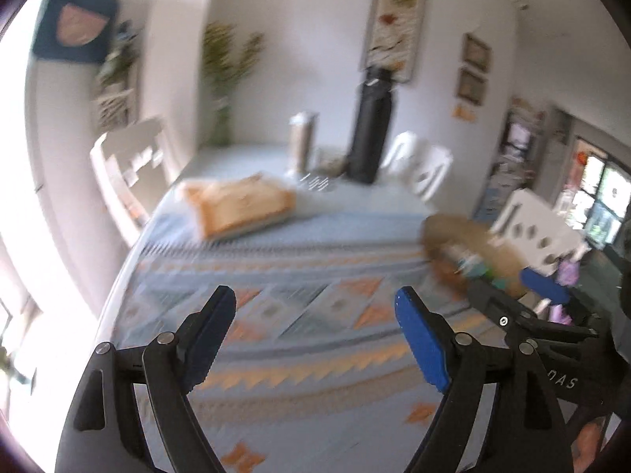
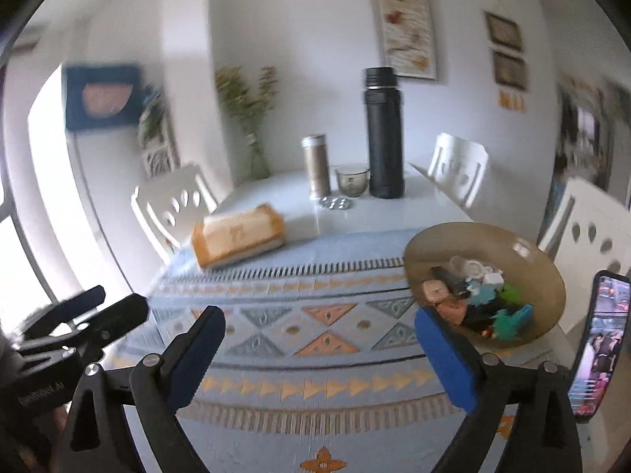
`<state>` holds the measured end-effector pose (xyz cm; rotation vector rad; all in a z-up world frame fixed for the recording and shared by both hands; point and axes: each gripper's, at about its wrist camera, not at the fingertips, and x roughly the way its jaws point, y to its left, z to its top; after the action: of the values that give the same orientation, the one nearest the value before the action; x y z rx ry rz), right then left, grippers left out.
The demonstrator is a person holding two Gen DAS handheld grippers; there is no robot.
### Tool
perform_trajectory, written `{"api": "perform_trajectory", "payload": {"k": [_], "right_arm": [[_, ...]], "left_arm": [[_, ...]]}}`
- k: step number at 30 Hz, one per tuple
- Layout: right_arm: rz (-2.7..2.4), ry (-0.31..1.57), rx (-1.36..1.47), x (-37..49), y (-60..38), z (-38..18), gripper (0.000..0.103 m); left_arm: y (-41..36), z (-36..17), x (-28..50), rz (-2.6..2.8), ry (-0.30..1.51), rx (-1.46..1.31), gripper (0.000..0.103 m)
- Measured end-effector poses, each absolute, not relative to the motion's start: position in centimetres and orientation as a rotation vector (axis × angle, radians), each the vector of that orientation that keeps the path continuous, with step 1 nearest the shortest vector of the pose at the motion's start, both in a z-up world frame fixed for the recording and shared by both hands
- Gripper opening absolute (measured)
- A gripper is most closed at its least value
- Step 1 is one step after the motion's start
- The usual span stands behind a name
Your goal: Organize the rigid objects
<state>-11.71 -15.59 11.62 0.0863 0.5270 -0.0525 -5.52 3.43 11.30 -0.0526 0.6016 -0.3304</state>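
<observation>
While both tools hang spread above the patterned cloth with nothing between their blue pads, the sorting looks largely done, though that is a judgement from how things lie. The left tool [image 1: 315, 335] fills the lower middle of the left wrist view, released and empty; the right tool [image 2: 319, 354] sits likewise at the bottom of the right wrist view, wide apart and bare. No earlier picture is given, so only this stance can be told. Just right of the right tool's blue pad, in the lower right of the frame, a brown bowl [image 2: 437, 244] holds a heap of small rigid objects [image 2: 473, 299], teal, green, orange and white pieces piled together; what each one is cannot be made out. No loose small pieces show on the cloth near the tools, so little seems left to gather, unless the things farther back count. Up the middle of the frame stand a tan tissue box [image 2: 238, 234], a small round metal lid [image 2: 334, 203], a slim tin canister [image 2: 316, 165], a glass cup [image 2: 352, 179] and a tall black flask [image 2: 384, 134]. A lit phone [image 2: 599, 343] stands at the right edge. The desk [image 2: 276, 354] wears a pale blue cloth with orange triangles; white chairs [image 2: 173, 205] ring it, and framed pictures [image 2: 406, 19] and a vase of dried stems [image 2: 248, 110] line the white wall.
</observation>
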Motion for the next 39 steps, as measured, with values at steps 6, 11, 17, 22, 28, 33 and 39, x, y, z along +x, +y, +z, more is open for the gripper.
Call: {"api": "perform_trajectory", "payload": {"k": [6,11,17,22,28,33,39], "right_arm": [[-0.042,0.625,-0.04,-10.3,-12.4,3.6,0.097],[-0.008,0.691,0.035,-8.9,-13.8,1.4,0.097],[-0.033,0.716,0.085,-7.9,-15.3,0.8,0.097],[-0.032,0.734,0.177,-7.7,-17.1,0.6,0.097],[-0.033,0.745,0.248,-7.6,-18.3,0.4,0.097],[-0.025,0.747,0.269,-7.6,-18.5,0.3,0.097],[-0.038,0.745,0.223,-7.5,-17.8,0.3,0.097]], "left_arm": [[5.6,3.5,-4.9,-0.244,0.709,-0.093,0.082],[4.3,2.0,-4.4,-0.229,0.707,-0.021,0.082],[2.4,1.6,-3.9,-0.195,0.723,0.056,0.082],[3.0,1.4,-4.1,-0.196,0.733,0.045,0.083],[2.9,1.3,-4.1,-0.181,0.737,0.046,0.083],[2.8,1.2,-4.0,-0.183,0.75,0.05,0.084],[3.5,1.3,-3.7,-0.174,0.762,0.007,0.084]]}}
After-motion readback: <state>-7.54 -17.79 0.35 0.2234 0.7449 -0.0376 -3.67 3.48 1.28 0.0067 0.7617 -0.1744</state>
